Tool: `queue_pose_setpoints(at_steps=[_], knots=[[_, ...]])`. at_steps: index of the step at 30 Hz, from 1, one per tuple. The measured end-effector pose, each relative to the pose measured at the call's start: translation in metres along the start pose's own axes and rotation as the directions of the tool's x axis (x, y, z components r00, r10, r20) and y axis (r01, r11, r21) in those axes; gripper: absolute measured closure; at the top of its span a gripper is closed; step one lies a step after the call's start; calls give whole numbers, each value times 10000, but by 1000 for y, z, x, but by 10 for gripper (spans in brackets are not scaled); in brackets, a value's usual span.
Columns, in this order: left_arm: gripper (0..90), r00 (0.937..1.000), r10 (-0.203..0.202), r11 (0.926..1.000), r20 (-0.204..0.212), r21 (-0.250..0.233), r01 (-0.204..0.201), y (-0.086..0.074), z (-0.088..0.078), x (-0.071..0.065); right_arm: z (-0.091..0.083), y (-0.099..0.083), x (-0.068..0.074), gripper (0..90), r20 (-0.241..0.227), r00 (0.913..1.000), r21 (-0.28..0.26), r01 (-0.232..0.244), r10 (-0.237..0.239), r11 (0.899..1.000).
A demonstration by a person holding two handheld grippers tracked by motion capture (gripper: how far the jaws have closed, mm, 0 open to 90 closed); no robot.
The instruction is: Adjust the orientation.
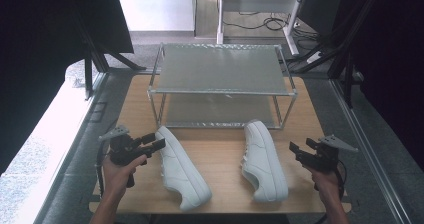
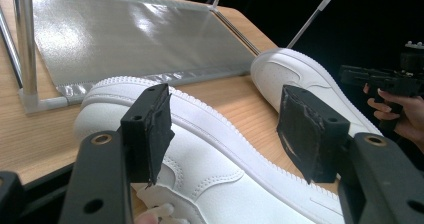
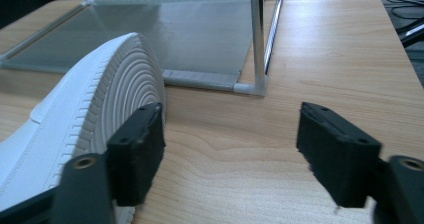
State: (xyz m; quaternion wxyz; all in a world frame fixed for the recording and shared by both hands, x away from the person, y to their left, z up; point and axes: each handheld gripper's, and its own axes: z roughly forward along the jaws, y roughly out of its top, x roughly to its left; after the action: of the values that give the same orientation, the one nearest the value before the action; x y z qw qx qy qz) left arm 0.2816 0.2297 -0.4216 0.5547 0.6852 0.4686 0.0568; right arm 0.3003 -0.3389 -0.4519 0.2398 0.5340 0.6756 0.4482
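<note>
Two white shoes are lying near the table's (image 1: 300,114) front edge: the left shoe (image 1: 182,166) and the right shoe (image 1: 264,161) (bare wood between them). The left gripper (image 1: 156,144) is gaping wide beside the left shoe's heel, while the right gripper (image 1: 296,151), equally wide and empty, is hovering near the right edge.

both tongs, left (image 1: 159,142) and right (image 1: 298,147), held level (jaws wide apart).

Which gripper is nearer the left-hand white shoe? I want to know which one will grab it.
Left. The left gripper has its open jaws right at the left-hand shoe, near its heel end. The right gripper is beyond the other shoe, by the table's right edge.
</note>
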Motion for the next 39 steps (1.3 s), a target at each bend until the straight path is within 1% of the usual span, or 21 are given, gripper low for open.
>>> queue_pose_setpoints(at_steps=[2, 3, 5, 9, 11, 12, 13, 14, 15, 16, 17, 18, 21, 23, 24, 27, 29, 31, 34, 37, 39], knots=[[384, 10000, -12, 10000, -23, -13, 12, 0, 0, 0, 0, 0, -1, 319, -36, 10000, -94, -48, 48, 9999], [400, 9999, -113, 9999, -6, -48, 113, -2, 1, 0, 0, -1, -2, 351, -29, 9999, -223, -96, 96, 9997], [435, 9999, -146, 9999, 2, -53, 146, -2, 1, 1, 0, -2, -3, 371, -99, 9999, -261, -125, 122, 9996], [482, 9999, -144, 9998, -68, -129, 143, -3, 0, -1, -3, -2, -3, 391, -83, 9999, -356, -80, 77, 9993], [579, 9998, -136, 9998, -109, -146, 135, -3, -1, -2, -4, -2, -3, 393, -121, 9999, -321, -96, 92, 9994], [579, 9998, -136, 9998, -146, -134, 134, -3, -2, -3, -4, -2, -3, 395, -131, 9998, -304, -136, 132, 9994], [627, 9997, -119, 9998, -194, -143, 116, -3, -3, -3, -4, -3, -4, 396, -132, 9998, -347, -172, 168, 9992], [717, 9993, -111, 9997, -347, -198, 104, -4, -5, -4, -4, -2, -5, 395, -161, 9997, -338, -206, 201, 9992], [755, 9993, -111, 9997, -347, -198, 104, -4, -5, -4, -4, -2, -5, 395, -161, 9997, -338, -206, 201, 9992], [785, 9986, -28, 9999, -536, -135, 21, -7, -8, -6, -3, -1, -6, 394, -197, 9993, -331, -333, 327, 9989], [817, 9986, -28, 9999, -536, -135, 21, -7, -8, -6, -3, -1, -6, 394, -197, 9993, -331, -333, 327, 9989], [817, 9981, -27, 9999, -622, -99, 21, -9, -10, -6, -2, -1, -7, 395, -198, 9991, -360, -374, 367, 9987], [874, 9959, -44, 9999, -906, 147, 58, -20, -15, -6, -1, 1, -8, 396, -208, 9990, -369, -415, 408, 9985], [884, 9945, -77, 9991, -1047, 398, 119, -29, -16, -5, -1, 1, -7, 396, -214, 9989, -367, -418, 411, 9984], [889, 9932, -112, 9977, -1159, 651, 188, -38, -16, -3, -1, 1, -6, 396, -198, 9992, -343, -350, 344, 9988], [897, 9929, -136, 9963, -1186, 831, 236, -46, -15, -2, -2, 1, -6, 397, -177, 9991, -309, -379, 374, 9988], [898, 9930, -105, 9934, -1175, 1123, 238, -54, -10, -2, -1, 1, -6, 398, -138, 9992, -282, -366, 363, 9989], [898, 9929, -102, 9925, -1188, 1199, 245, -55, -9, -2, -1, 1, -6, 398, -123, 9993, -263, -365, 362, 9990], [899, 9930, 21, 9888, -1181, 1487, 156, -59, 1, -4, 0, 0, -6, 398, -112, 9993, -251, -347, 344, 9991], [899, 9931, 96, 9884, -1172, 1516, 83, -59, 5, -5, 0, -1, -6, 398, -90, 9993, -219, -356, 354, 9991], [900, 9938, 85, 9914, -1107, 1309, 61, -55, 7, -6, 0, -1, -6, 398, -64, 9994, -175, -350, 348, 9992]])
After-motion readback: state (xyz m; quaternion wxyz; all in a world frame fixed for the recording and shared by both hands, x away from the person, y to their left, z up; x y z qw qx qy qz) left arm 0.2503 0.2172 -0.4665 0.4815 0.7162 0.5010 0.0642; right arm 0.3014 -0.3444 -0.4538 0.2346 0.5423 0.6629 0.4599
